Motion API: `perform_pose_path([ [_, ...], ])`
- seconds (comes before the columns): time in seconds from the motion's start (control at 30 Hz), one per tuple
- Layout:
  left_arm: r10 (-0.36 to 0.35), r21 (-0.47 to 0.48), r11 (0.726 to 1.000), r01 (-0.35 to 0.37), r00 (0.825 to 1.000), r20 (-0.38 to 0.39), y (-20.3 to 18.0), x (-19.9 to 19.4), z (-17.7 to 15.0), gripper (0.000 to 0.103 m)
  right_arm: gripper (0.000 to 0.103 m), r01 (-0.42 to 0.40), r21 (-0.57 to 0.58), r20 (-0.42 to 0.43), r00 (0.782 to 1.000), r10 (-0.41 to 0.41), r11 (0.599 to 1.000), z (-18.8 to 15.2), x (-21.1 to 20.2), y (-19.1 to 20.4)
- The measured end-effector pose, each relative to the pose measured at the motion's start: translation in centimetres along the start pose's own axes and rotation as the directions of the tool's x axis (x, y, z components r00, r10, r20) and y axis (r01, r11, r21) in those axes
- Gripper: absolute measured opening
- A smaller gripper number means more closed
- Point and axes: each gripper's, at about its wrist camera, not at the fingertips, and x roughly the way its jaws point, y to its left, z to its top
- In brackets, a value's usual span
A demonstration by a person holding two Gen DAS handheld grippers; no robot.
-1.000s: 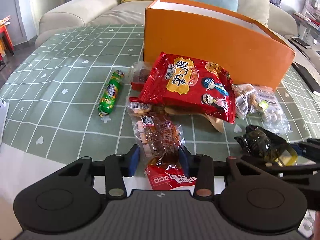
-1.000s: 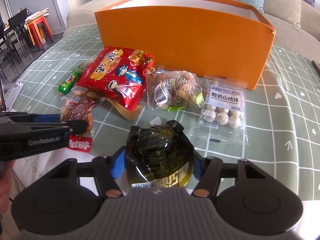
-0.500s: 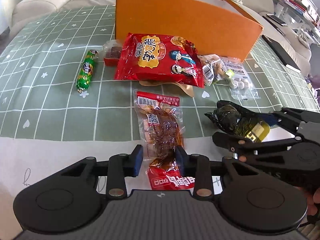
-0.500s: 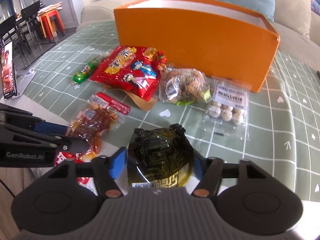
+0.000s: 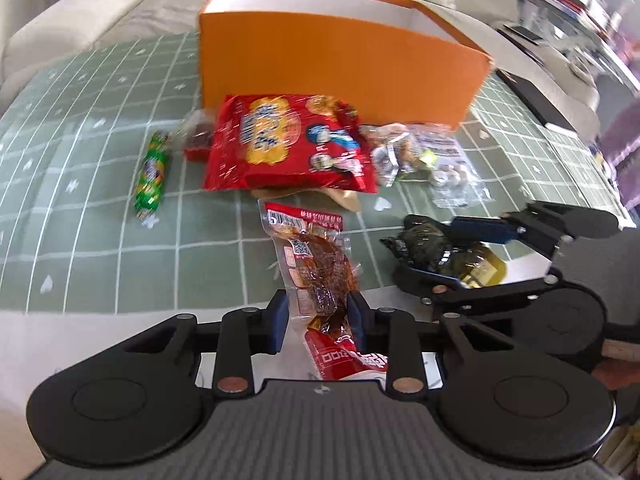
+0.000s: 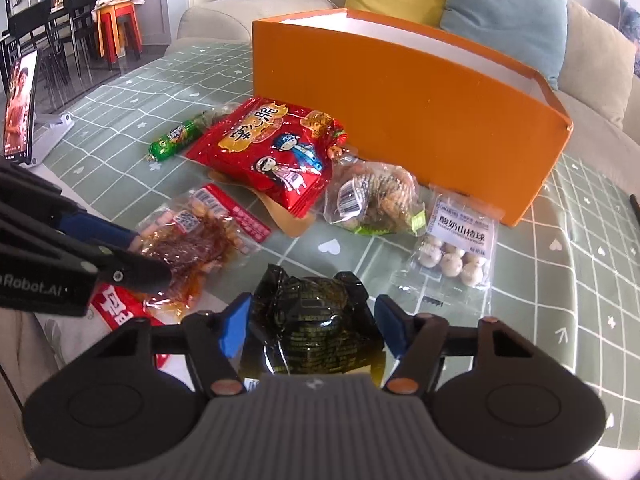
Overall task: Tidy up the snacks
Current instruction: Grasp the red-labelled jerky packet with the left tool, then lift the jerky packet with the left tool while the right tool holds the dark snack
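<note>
A clear pouch of reddish-brown meat snack (image 5: 320, 276) lies near the close edge of the table, between the blue pads of the left claw (image 5: 318, 322), whose jaws are closing on it; the right pad touches the pouch while a sliver of gap shows on the left, so it does not look clamped yet. Just to its right, a dark, glossy wrapped snack (image 6: 316, 320) sits between the pads of the right claw (image 6: 314, 326), also closing, with a little daylight on both sides. Compared with a second ago, both claws have narrowed around their packets and the meat pouch has slid clear of the big red crisp bag (image 6: 272, 152), so two pick-ups seem about to begin. Farther off lie a green sausage stick (image 5: 151, 174) on the left, a clear bag of nuts (image 6: 374, 200) and a packet of white yoghurt balls (image 6: 456, 248) on the right. Behind them stands an open orange box (image 6: 400, 104), probably where the snacks go. The table wears a green grid-patterned cloth (image 5: 80, 216). Beyond is a beige sofa (image 6: 224, 20) with yellow and blue cushions; dark dining chairs stand far left.
</note>
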Motion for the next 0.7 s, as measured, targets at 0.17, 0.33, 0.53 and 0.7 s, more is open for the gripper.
perform_pose_path([
  [0.17,-0.058,0.0,0.998,0.058,0.998,-0.002,-0.7,0.2,0.5,0.03,0.06,-0.054,0.042,0.012,0.998,0.054,0.998,-0.2,-0.1,-0.3],
  [0.33,-0.117,-0.097,0.988,0.116,0.993,-0.002,-0.1,1.0,1.1,0.034,0.06,-0.081,0.059,0.009,0.997,0.08,0.995,-0.5,0.0,-0.5],
  [0.53,-0.196,-0.157,0.967,0.201,0.98,0.046,0.3,0.4,1.4,0.034,0.06,-0.112,0.124,0.005,0.994,0.112,0.986,-1.0,0.2,-1.6],
  [0.7,-0.24,-0.152,0.957,0.247,0.969,0.061,-0.2,0.2,1.7,0.034,0.058,-0.118,0.171,-0.002,0.993,0.12,0.978,-1.1,-0.1,-2.5],
])
